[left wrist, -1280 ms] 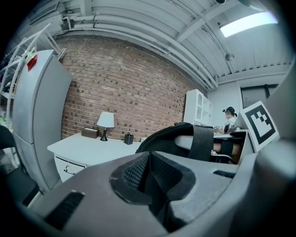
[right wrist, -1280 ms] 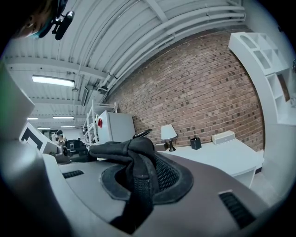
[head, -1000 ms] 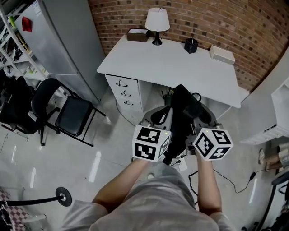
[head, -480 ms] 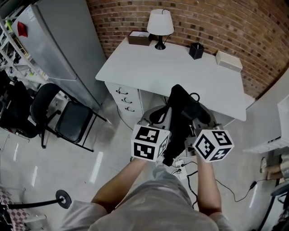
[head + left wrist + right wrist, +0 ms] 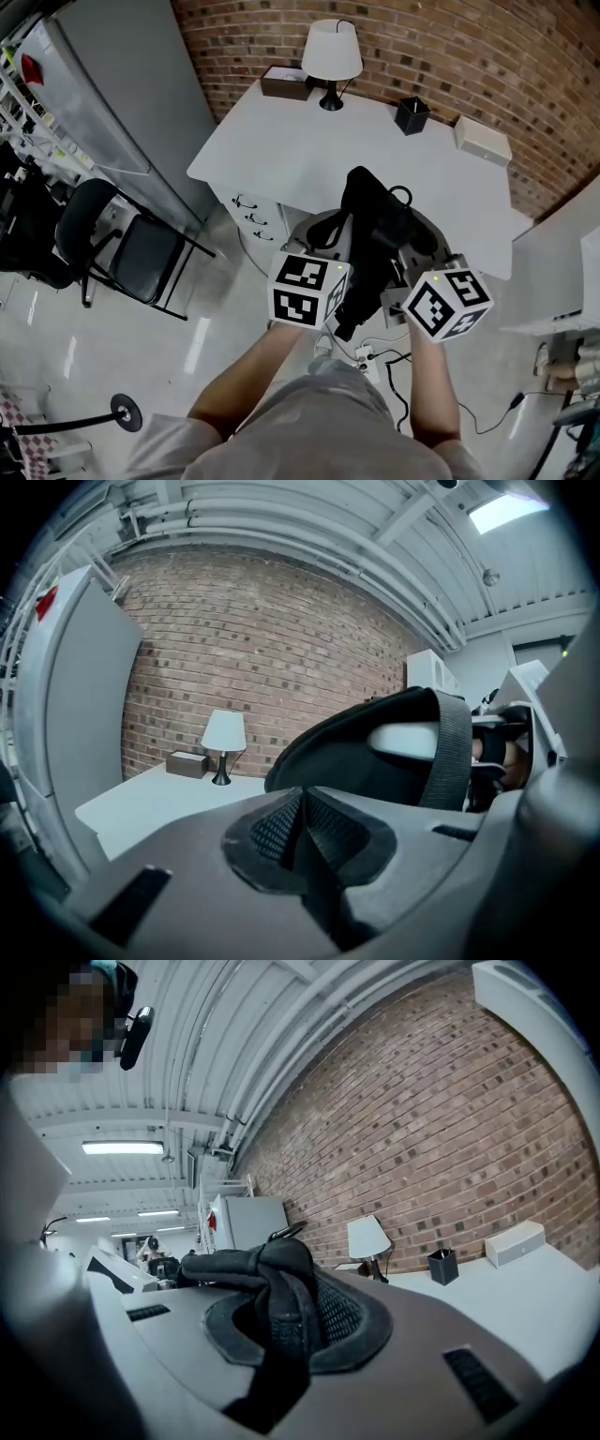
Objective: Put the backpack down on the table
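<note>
Carried forward; black fabric backpack (image 5: 370, 220) now overlaps white rectangular table (image 5: 281, 150)'s near edge
Both left gripper (image 5: 300, 846) and right gripper (image 5: 281, 1335) clench it; table ahead, below

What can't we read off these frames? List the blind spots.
- Head view: underside of the backpack and any gap to the table, hidden by the bag itself.
- Head view: jaws of left gripper and right gripper, covered by their marker cubes.
- Left gripper view: backpack's lower part, cut off by the gripper's body.
- Pen cup contents: too small.

Lamp (image 5: 331, 49), pen cup (image 5: 411, 115), black chair (image 5: 141, 258), grey cabinet (image 5: 108, 94).
</note>
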The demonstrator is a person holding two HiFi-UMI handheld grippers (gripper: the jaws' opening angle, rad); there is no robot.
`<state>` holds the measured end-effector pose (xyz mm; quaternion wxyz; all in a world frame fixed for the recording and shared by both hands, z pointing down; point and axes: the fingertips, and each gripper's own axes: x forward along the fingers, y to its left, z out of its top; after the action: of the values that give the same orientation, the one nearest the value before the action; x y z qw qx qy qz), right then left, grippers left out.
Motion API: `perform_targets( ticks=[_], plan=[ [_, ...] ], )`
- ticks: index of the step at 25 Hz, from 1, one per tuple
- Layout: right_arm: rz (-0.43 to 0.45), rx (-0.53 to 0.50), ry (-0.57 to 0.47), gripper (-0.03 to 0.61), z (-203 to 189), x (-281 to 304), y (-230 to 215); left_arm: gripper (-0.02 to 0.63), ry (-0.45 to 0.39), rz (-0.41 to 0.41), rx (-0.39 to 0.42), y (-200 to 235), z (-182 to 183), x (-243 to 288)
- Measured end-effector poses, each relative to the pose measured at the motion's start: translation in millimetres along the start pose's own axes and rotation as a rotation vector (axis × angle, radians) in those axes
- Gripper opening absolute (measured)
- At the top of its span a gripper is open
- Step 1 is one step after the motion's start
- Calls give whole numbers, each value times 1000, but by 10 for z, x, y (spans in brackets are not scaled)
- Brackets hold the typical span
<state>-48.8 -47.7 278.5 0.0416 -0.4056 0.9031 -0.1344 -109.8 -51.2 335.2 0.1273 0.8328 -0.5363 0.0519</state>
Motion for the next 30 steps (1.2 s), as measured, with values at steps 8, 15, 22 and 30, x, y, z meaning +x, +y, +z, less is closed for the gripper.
perform_targets(
  ticks=[8,15,22,30],
  plan=[
    [87,20,-2,58,169,265,-228,17,-10,49,21,124,193,321],
    [143,69,-14,58,248,458,-377,17,-9,80,15,276,232,464],
    [203,103,-24,58,398,736,-464,17,-22,85,-2,506,299,663],
    [228,192,-46,58,492,1315,-730,17,-39,63,-13,912,457,993]
  ],
)
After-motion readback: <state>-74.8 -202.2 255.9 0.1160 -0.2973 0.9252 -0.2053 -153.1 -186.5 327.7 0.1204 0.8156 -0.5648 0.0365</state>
